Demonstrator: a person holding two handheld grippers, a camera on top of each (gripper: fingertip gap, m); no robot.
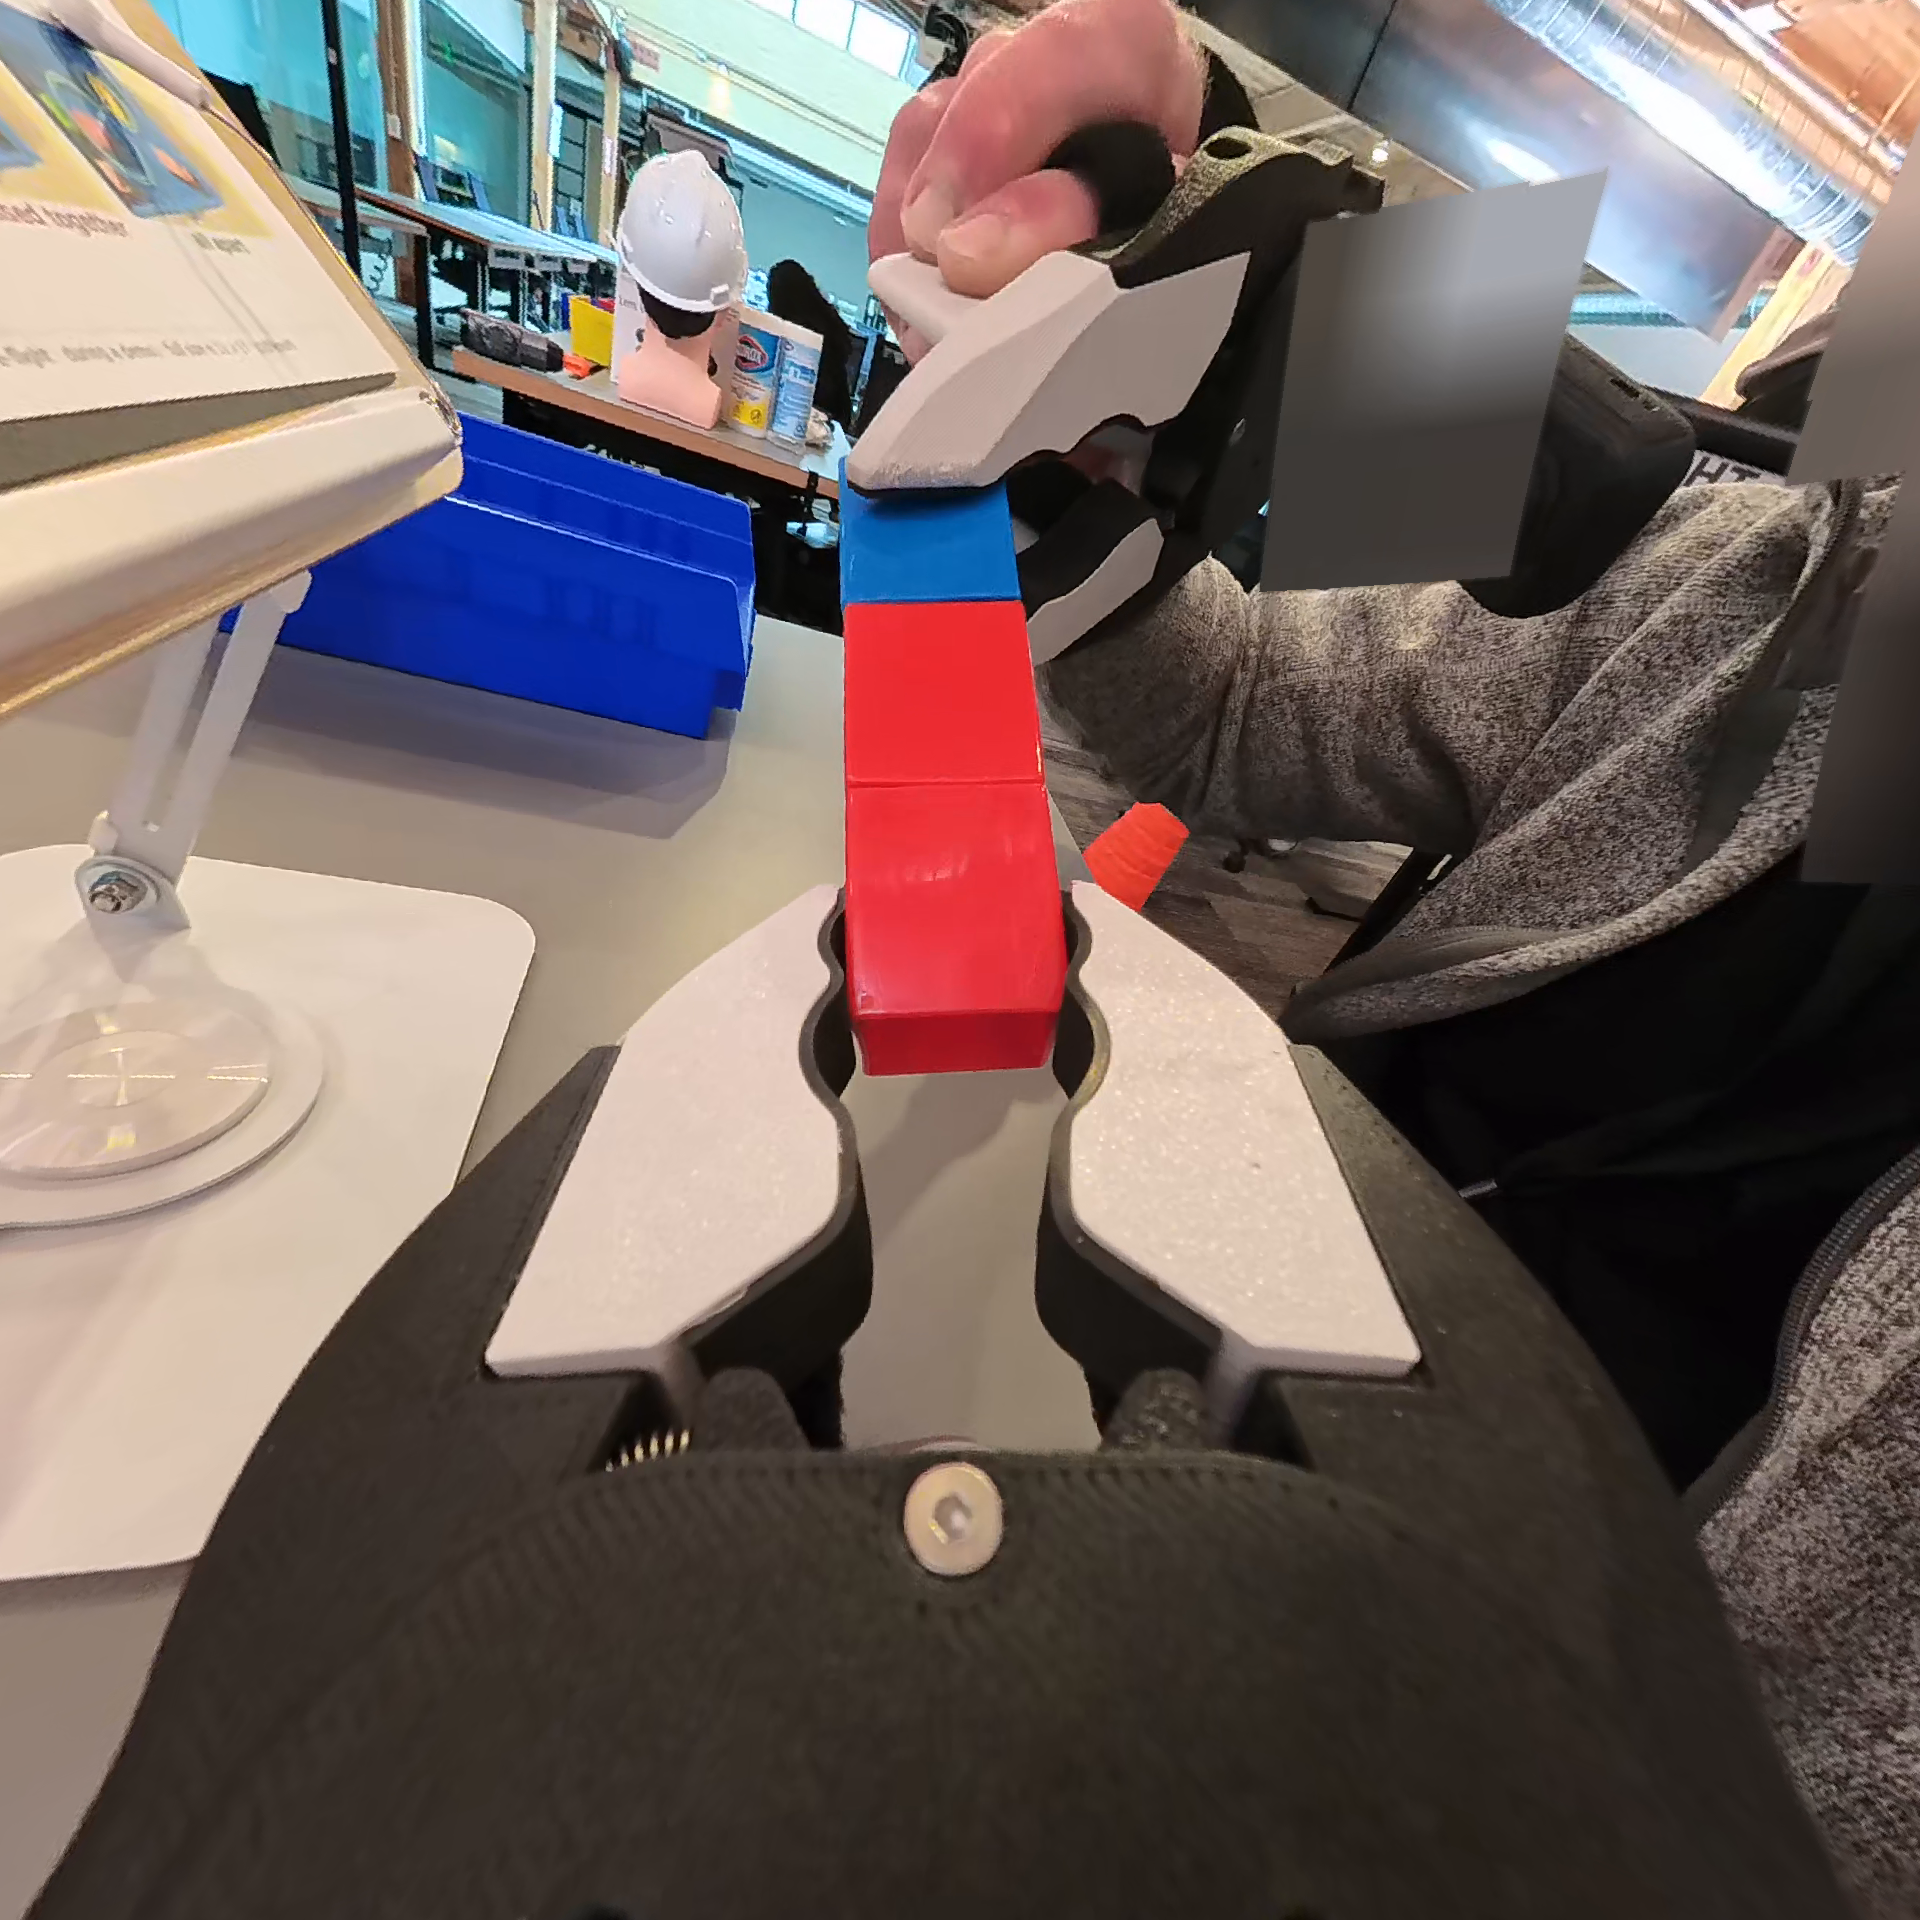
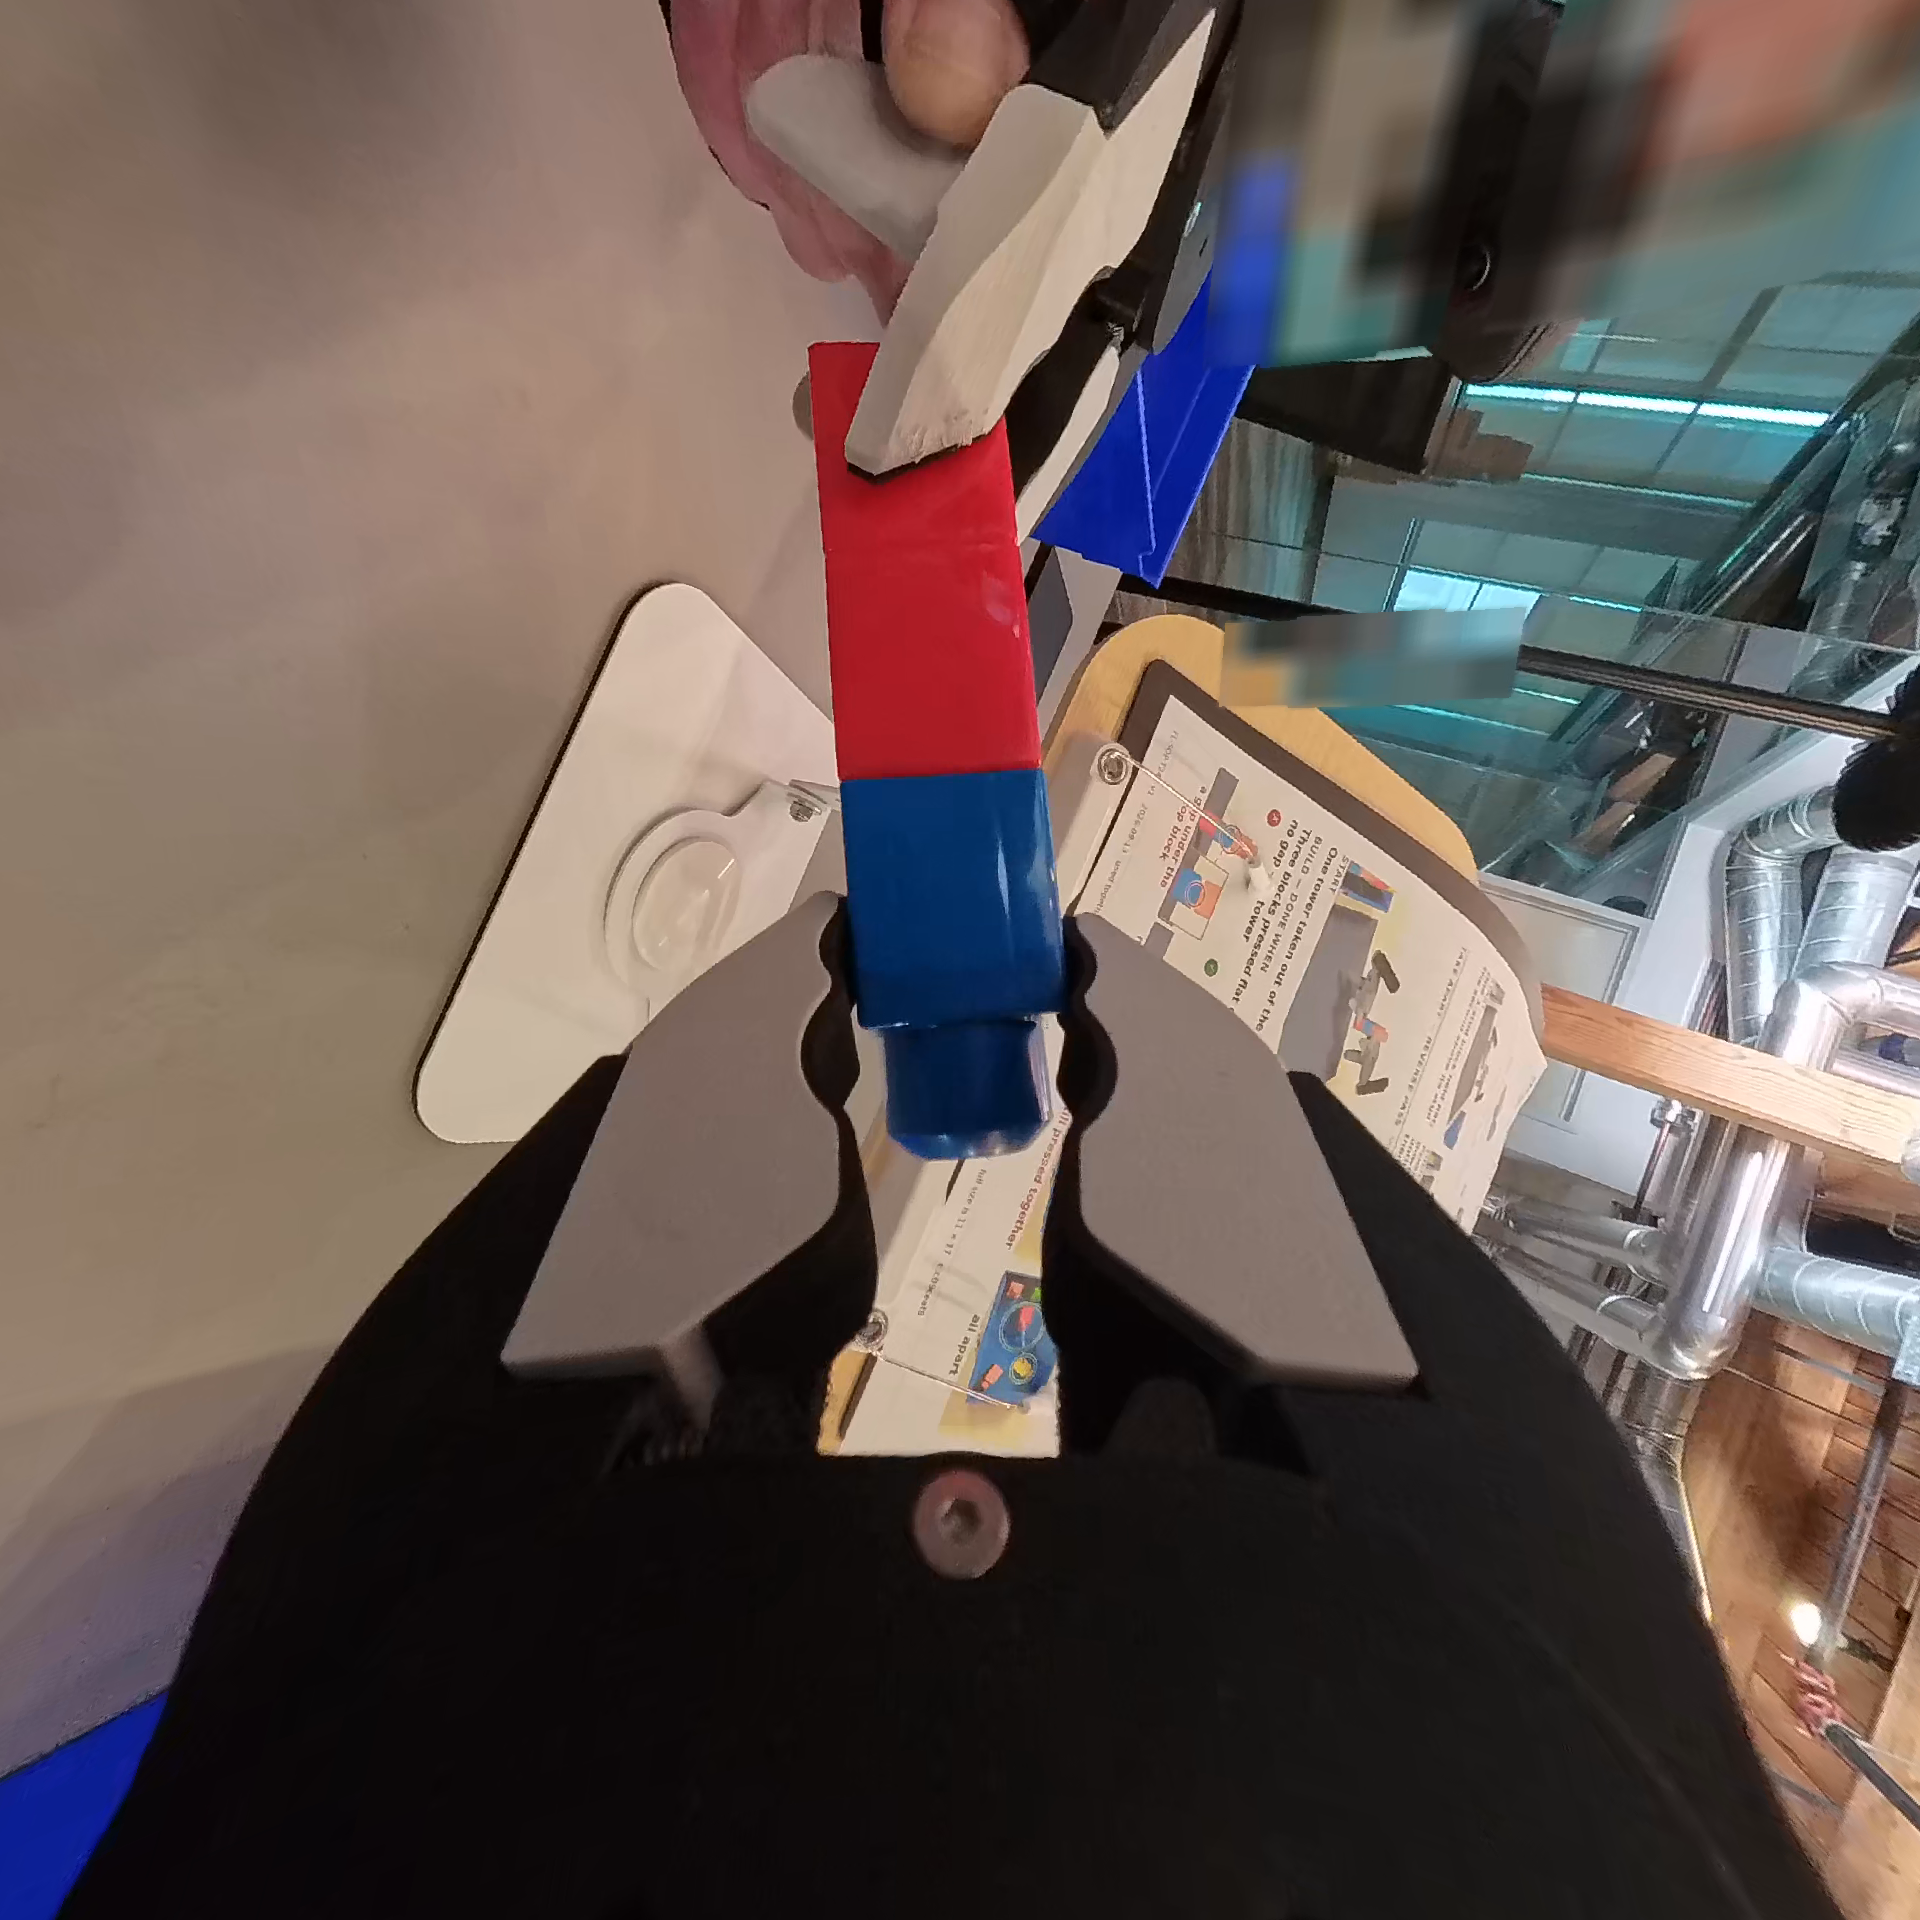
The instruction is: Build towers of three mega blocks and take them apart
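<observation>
A tower of three joined blocks hangs in the air between my two grippers. In the left wrist view my left gripper (image 1: 956,935) is shut on the end red block (image 1: 951,935), with both pads pressed on its sides. Beyond it come the middle red block (image 1: 935,696) and the blue block (image 1: 925,545), which my right gripper (image 1: 977,540) clamps from above and below. In the right wrist view my right gripper (image 2: 956,966) is shut on the blue block (image 2: 951,894), its stud pointing back between the fingers. The red blocks (image 2: 925,644) run on to my left gripper (image 2: 935,457).
A blue bin (image 1: 520,582) stands at the back of the grey table (image 1: 520,831). A white stand (image 1: 208,1091) at the left carries an instruction sheet (image 1: 156,260); the sheet also shows in the right wrist view (image 2: 1299,935). A person's grey sleeve (image 1: 1455,727) is at the right. A small orange ribbed piece (image 1: 1138,852) shows past the table edge. The left gripper's tips are roughly 7 cm from the right gripper's.
</observation>
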